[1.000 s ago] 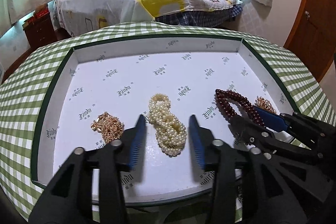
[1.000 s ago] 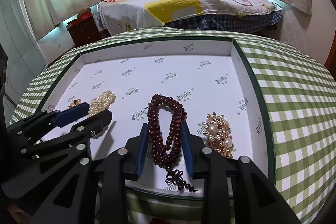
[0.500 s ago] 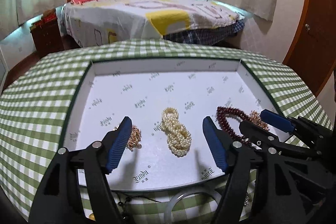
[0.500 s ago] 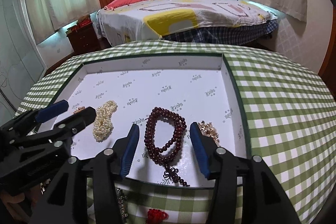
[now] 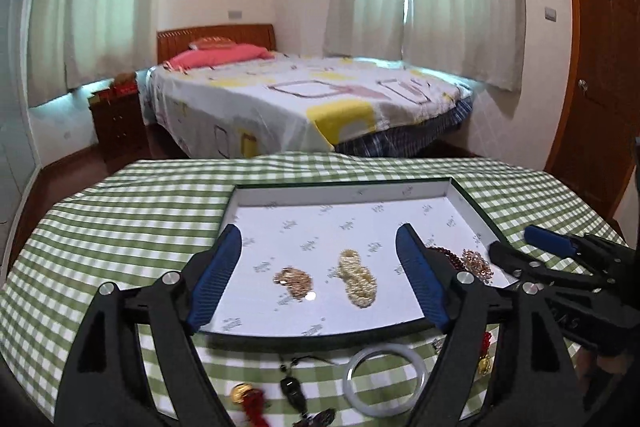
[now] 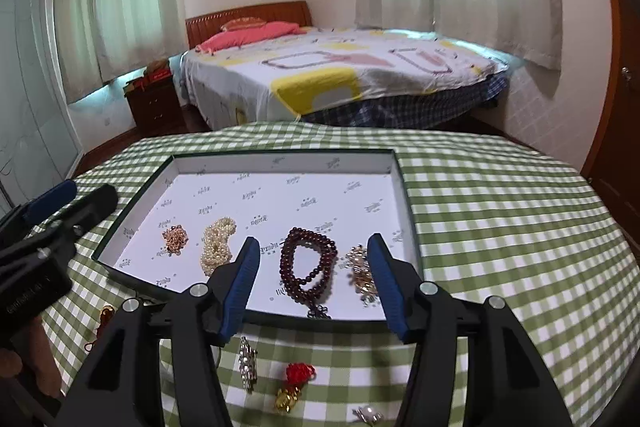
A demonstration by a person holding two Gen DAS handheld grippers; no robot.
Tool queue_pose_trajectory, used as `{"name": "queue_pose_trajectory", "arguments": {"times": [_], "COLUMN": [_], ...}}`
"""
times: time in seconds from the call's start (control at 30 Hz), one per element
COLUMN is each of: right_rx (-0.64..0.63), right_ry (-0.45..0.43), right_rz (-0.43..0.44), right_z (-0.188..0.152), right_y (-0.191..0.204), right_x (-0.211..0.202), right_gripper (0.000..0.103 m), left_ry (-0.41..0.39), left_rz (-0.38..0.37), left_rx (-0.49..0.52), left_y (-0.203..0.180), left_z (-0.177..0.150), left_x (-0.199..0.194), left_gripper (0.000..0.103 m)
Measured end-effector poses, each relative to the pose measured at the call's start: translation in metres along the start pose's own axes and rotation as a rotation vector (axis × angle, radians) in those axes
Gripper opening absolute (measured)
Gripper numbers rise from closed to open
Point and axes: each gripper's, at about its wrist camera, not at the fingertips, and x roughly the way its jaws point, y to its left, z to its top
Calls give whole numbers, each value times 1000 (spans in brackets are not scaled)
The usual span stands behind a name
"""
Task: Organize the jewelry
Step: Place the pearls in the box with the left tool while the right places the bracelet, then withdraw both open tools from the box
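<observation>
Claws first: my left claw (image 5: 318, 277) and right claw (image 6: 312, 281) are both opening and empty, pulled up and back from the pieces they were straddling a second ago. Loose items wait on the green-checked bench (image 6: 500, 227) below: a white bangle (image 5: 386, 379) and a red charm (image 6: 298, 375). Beyond, in the white tray (image 6: 402, 179), the pearl strand (image 5: 358, 277) and dark bead bracelet (image 6: 308, 267) lie released, so I judge those placements done.

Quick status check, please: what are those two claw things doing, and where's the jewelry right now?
Left hand-held gripper and right hand-held gripper opening, empty. Pearl strand and dark bead bracelet lie in tray. White bangle outside tray. Nothing blocking.
</observation>
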Motion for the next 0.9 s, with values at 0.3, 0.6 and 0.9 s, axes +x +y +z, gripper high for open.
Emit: {"name": "queue_pose_trajectory", "arguments": {"times": [0.3,0.6,0.9], "right_rx": [19,18,8], "right_ry": [-17,40,62], "right_rz": [-23,-47,-49], "right_z": [-30,-65,-85], "right_y": [-5,-11,-9], "right_x": [-26,-28,-32], "right_gripper": [59,59,59], "left_ry": [53,113,140], "left_rz": [59,86,91], "left_rx": [-75,-104,-91], "left_y": [28,41,38], "left_z": [-36,-63,-80], "left_x": [-24,-32,-40], "left_gripper": [78,78,78]}}
